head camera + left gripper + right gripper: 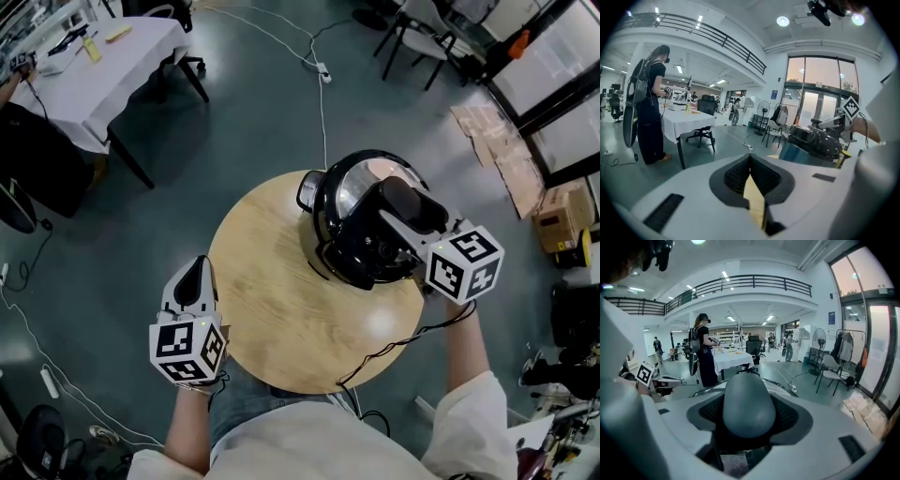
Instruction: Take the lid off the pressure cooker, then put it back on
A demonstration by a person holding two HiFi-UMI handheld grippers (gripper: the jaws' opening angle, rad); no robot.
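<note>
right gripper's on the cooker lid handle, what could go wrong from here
1. Only the right gripper is on the lid handle; the left gripper sits closed at the table edge, so twisting may spin the whole pressure cooker.
2. The cooker stands near the table's rim; a hard pull might drag it off.

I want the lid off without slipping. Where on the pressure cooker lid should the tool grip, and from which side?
Grip the rounded dark handle on top of the lid, from above on the person's side, jaws across its narrow width. It stands proud of the dome; the right tool holds it so.
</note>
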